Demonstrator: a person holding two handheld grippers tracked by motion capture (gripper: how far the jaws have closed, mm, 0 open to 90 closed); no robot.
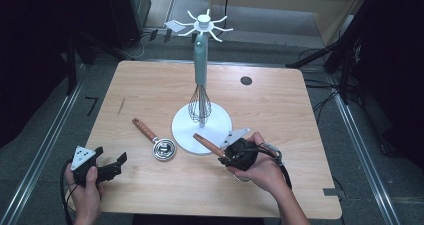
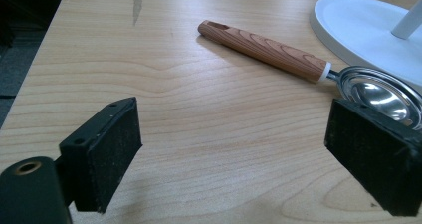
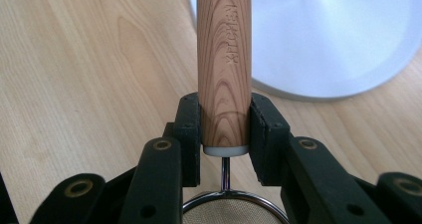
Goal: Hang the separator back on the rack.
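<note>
A utensil stand with a white round base (image 1: 220,125), a teal pole (image 1: 200,60) and white hooks (image 1: 215,27) rises mid-table. A wire whisk (image 1: 200,105) hangs against the pole. My right gripper (image 1: 226,157) (image 3: 225,129) is shut on the wooden handle (image 1: 206,144) (image 3: 224,59) of a mesh strainer (image 3: 234,211), just in front of the base (image 3: 338,40). A second wood-handled metal scoop (image 1: 157,142) (image 2: 263,50) lies on the table left of the base (image 2: 363,20). At the front left, my left gripper (image 1: 111,158) (image 2: 234,154) is open over bare wood, pointing toward that scoop.
The wooden table (image 1: 150,85) has a small dark round hole (image 1: 246,80) at the back right and a dark streak (image 1: 121,106) at the left. Metal floor rails (image 1: 47,145) and cables run along both sides.
</note>
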